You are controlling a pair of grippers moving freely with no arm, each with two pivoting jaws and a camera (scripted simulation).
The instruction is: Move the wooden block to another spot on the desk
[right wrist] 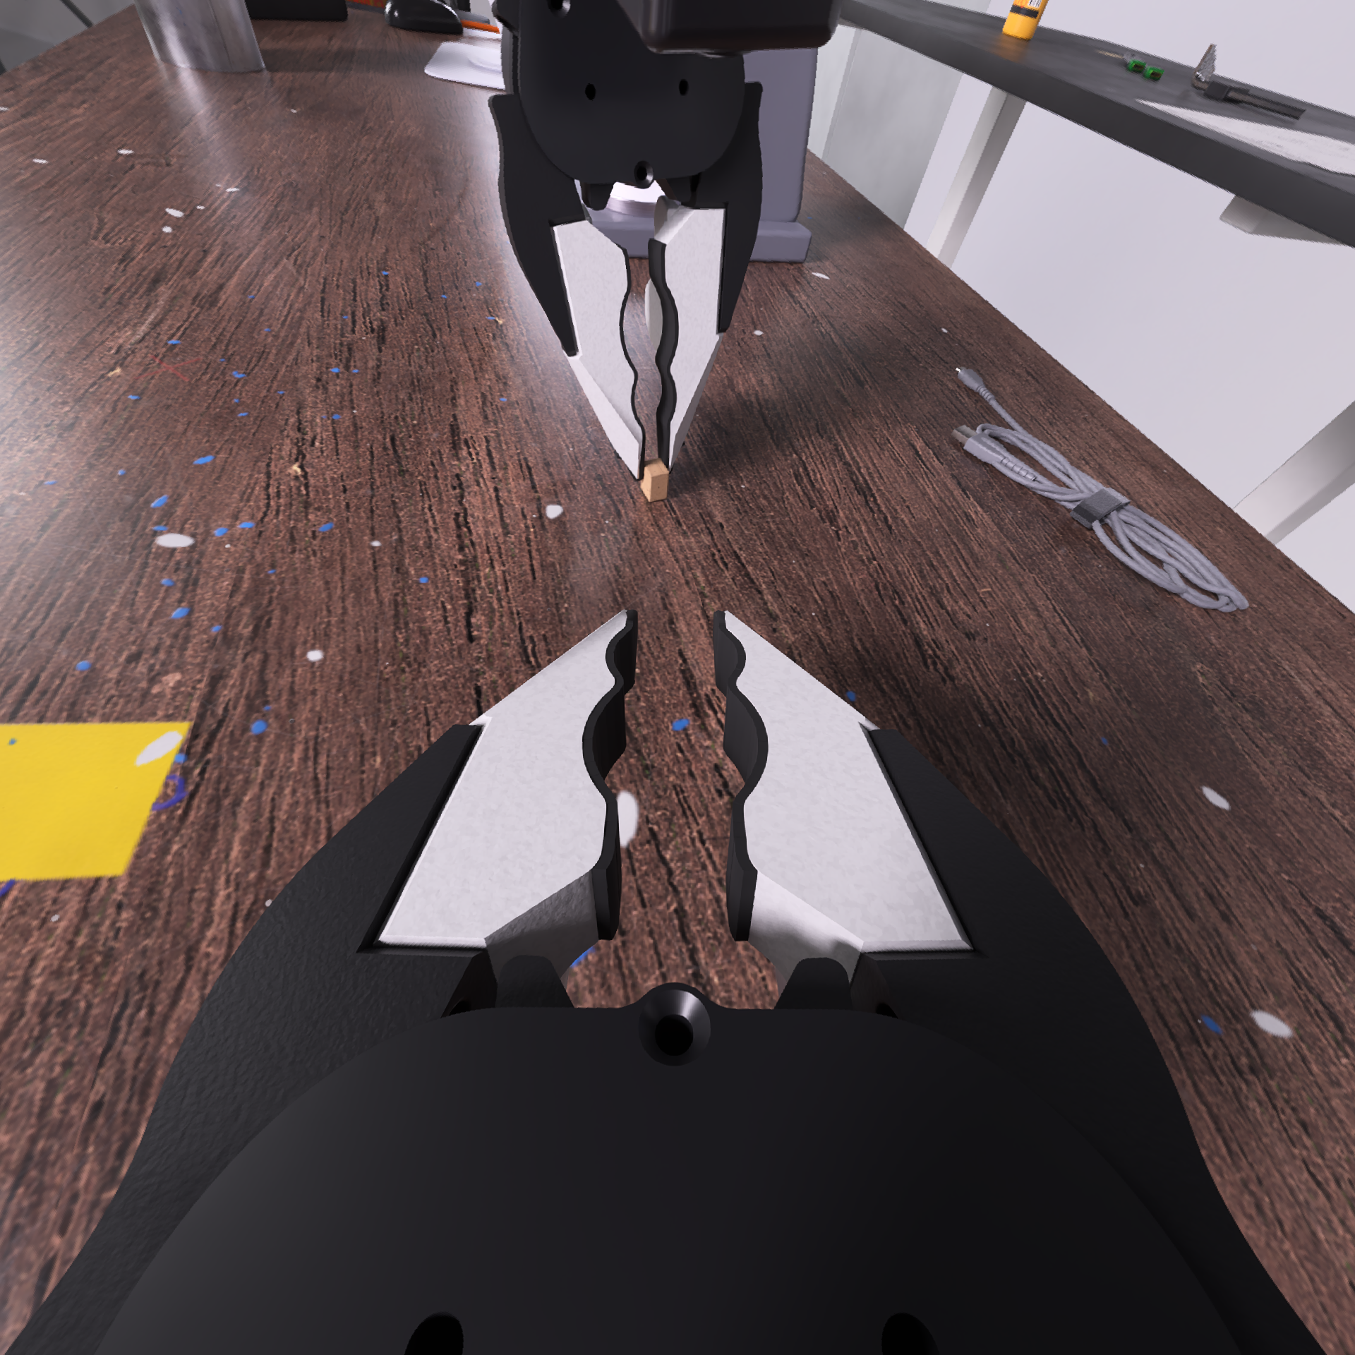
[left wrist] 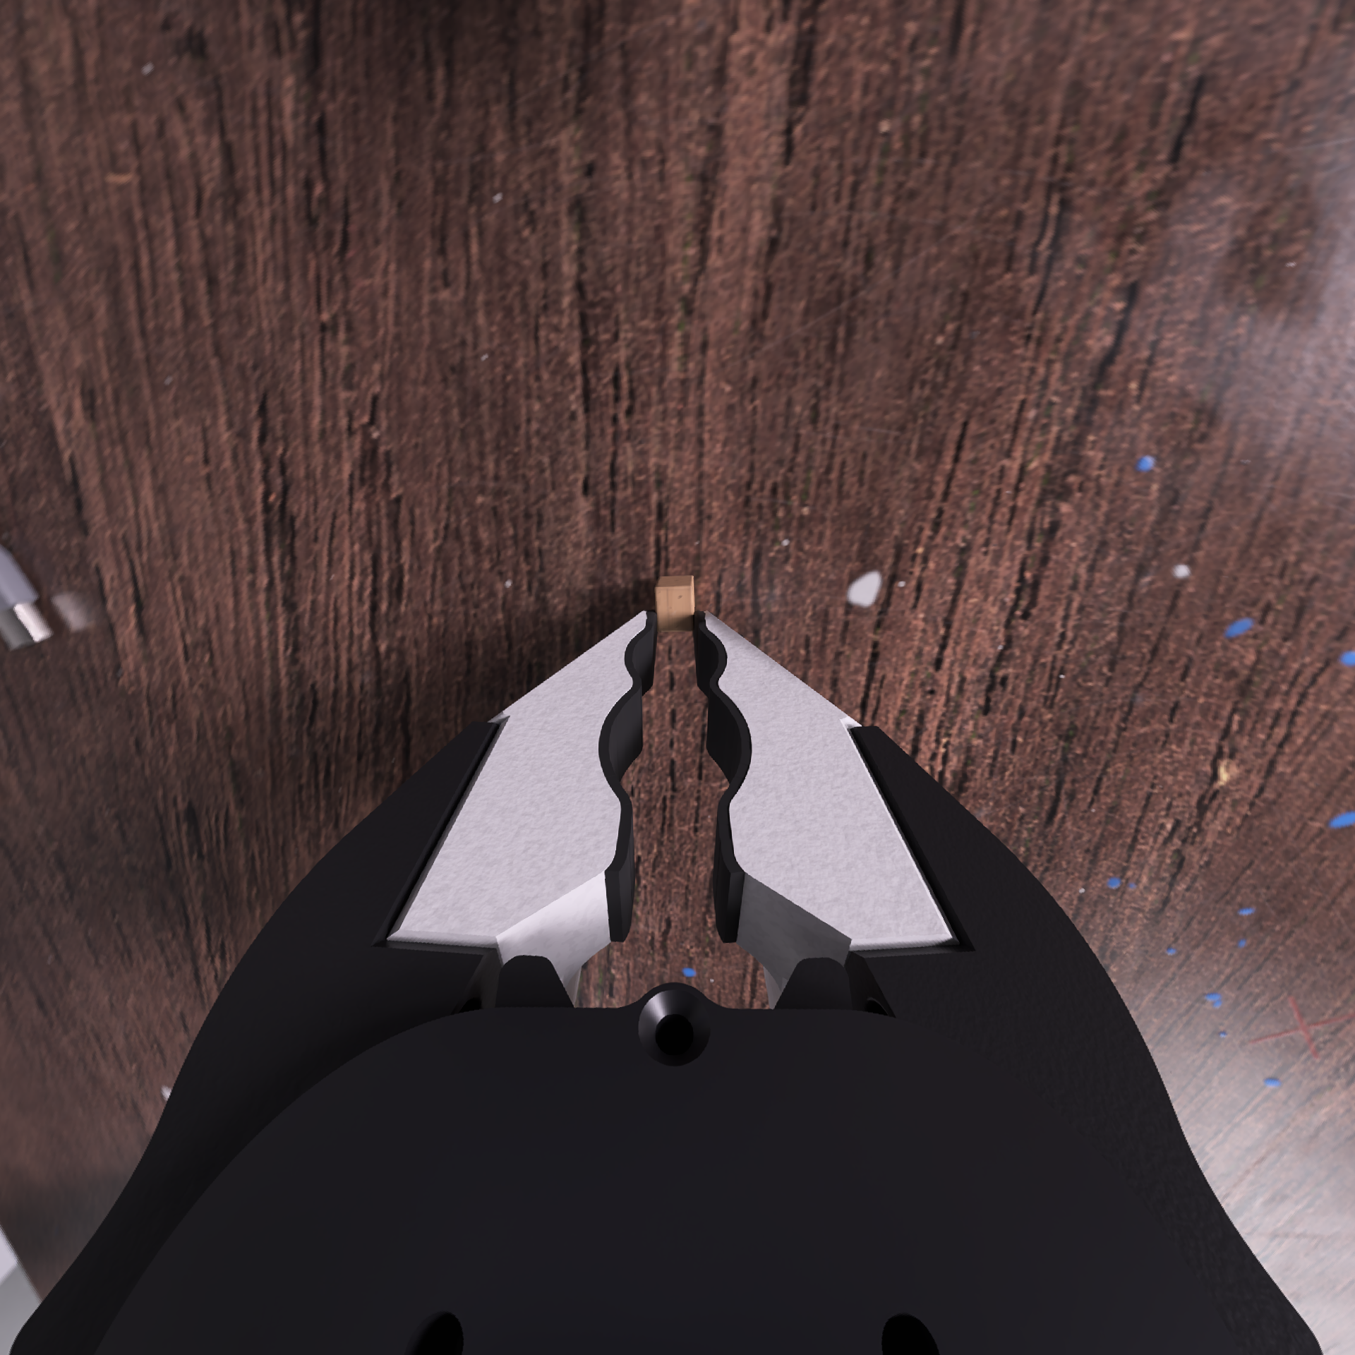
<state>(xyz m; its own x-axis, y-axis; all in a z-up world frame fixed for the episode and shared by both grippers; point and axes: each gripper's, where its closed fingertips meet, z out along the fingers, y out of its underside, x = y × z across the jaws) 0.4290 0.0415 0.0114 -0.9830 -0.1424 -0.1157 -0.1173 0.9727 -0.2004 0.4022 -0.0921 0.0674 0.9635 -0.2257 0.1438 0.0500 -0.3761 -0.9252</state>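
A small light wooden block [left wrist: 674,603] sits between the fingertips of my left gripper [left wrist: 674,619], which points down at the dark wooden desk [left wrist: 953,366] and is shut on the block. In the right wrist view the same left gripper [right wrist: 652,458] stands upright ahead of me with the block [right wrist: 654,480] at its tips, at or just above the desk surface [right wrist: 880,696]. My right gripper [right wrist: 674,619] is open and empty, low over the desk, a short way in front of the block.
A coiled grey cable [right wrist: 1100,506] lies to the right near the desk's right edge; its plug end shows in the left wrist view [left wrist: 22,608]. A yellow sheet [right wrist: 73,799] lies at the left. A grey stand base [right wrist: 784,234] and a metal cylinder [right wrist: 198,29] stand behind.
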